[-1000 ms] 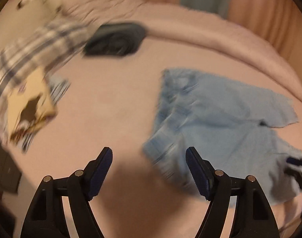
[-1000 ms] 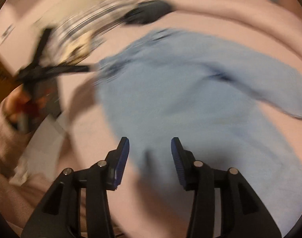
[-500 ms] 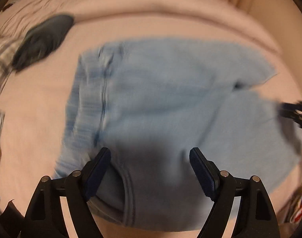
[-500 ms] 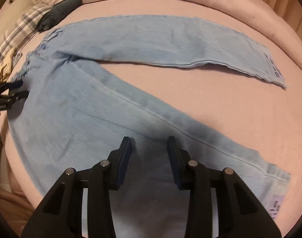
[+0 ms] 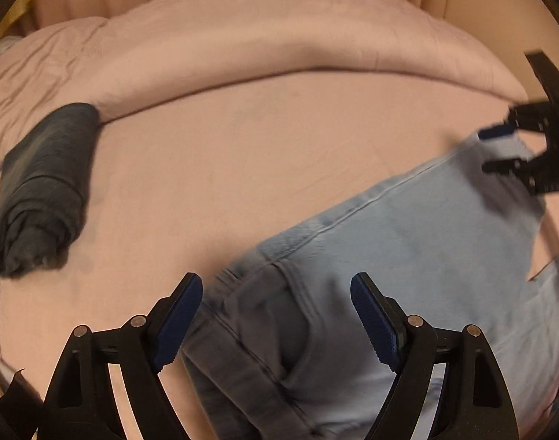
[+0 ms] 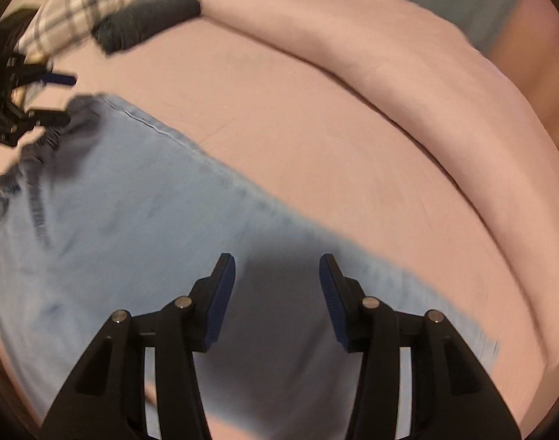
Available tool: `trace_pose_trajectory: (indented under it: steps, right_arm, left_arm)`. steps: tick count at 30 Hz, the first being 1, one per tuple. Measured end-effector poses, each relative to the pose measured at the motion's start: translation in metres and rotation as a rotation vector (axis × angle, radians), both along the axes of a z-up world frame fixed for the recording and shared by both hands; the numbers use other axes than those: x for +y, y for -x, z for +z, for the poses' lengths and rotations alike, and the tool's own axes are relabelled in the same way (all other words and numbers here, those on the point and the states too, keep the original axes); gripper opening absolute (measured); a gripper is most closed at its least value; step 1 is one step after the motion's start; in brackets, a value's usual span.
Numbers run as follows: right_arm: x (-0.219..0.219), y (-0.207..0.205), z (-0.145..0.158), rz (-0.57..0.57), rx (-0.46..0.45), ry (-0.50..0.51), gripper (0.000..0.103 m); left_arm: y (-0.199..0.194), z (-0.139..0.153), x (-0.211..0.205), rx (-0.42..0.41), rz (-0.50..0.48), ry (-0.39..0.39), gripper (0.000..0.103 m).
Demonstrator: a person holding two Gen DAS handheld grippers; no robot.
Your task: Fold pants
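Both grippers point steeply down over the pants on the bed: left gripper gapes wide, right gripper part-open after just widening, both empty.

Dim, warm light; motion blur smears the jeans, perhaps hiding detail; fisheye bending and dark vignetted corners.

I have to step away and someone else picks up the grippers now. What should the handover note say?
Left gripper: open, nothing held, above the waistband end of the light blue jeans.
Right gripper: open, jaws just widening, nothing between them, above a leg.
Jeans lie flat on the pink bed; a rolled dark garment lies beside them, apart.
Done: no fold visible yet.
Left: grasp and fold the jeans.
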State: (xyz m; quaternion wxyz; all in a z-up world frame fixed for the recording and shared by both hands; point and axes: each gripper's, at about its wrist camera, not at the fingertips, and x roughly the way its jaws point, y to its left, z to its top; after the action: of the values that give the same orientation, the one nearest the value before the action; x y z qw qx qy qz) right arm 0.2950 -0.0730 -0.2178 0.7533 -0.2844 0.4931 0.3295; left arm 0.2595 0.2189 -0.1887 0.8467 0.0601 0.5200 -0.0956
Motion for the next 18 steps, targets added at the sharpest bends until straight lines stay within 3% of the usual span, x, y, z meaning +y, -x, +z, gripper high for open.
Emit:
trace_pose_trajectory:
  steps: [4,9,10,11,12,13,14,15,18]
  right_arm:
    - [0.011,-0.024,-0.019,0.074,0.049,0.075,0.047]
    - [0.014,-0.041,-0.049,0.082,0.145,0.114,0.051]
    - [0.012,-0.043,-0.049,0.073,0.160,0.102,0.051]
    - [0.010,-0.044,-0.048,0.064,0.175,0.094,0.051]
    - [0.010,-0.042,-0.046,0.060,0.191,0.099,0.045]
    - [0.009,-0.038,-0.044,0.074,0.188,0.106,0.040]
    - [0.006,-0.033,-0.041,0.096,0.174,0.121,0.026]
    - [0.010,-0.023,-0.039,0.123,0.146,0.148,0.012]
    - [0.016,0.003,-0.036,0.161,0.061,0.223,0.006]
  left_arm:
    - [-0.020,-0.016,0.003,0.060,-0.036,0.001,0.083]
    - [-0.032,-0.042,-0.002,0.160,-0.063,0.018,0.083]
    - [-0.031,-0.041,-0.001,0.155,-0.064,0.033,0.080]
    - [-0.028,-0.040,0.000,0.149,-0.070,0.042,0.069]
    - [-0.026,-0.038,0.002,0.142,-0.071,0.043,0.063]
    - [-0.022,-0.035,0.004,0.135,-0.070,0.056,0.050]
    - [-0.017,-0.033,0.005,0.129,-0.068,0.063,0.041]
    - [-0.012,-0.030,0.005,0.123,-0.065,0.061,0.038]
    - [-0.003,-0.021,0.002,0.075,-0.054,0.016,0.028]
